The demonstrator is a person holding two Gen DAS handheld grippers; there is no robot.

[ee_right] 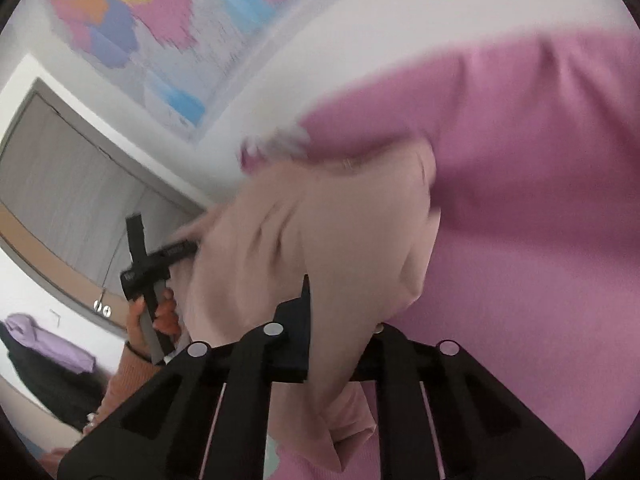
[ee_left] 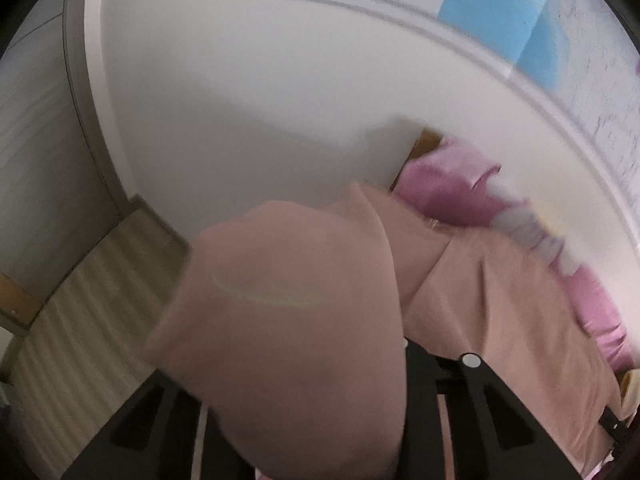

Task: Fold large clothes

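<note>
Peach garment (ee_right: 320, 248) lifted off the surface, stretched between both grippers, magenta garment (ee_right: 520, 184) behind it. Right gripper (ee_right: 340, 344) clamped on a bunched fold of peach cloth. Left gripper (ee_right: 188, 246) pinching the other end; in its own view cloth drapes over its fingers. Hand (ee_right: 160, 316) grips the left handle, tilted.

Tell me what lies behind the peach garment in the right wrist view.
A pink garment shows behind the peach garment, with a wall map beyond. Whatever the peach cloth overlaps stays hidden.
</note>
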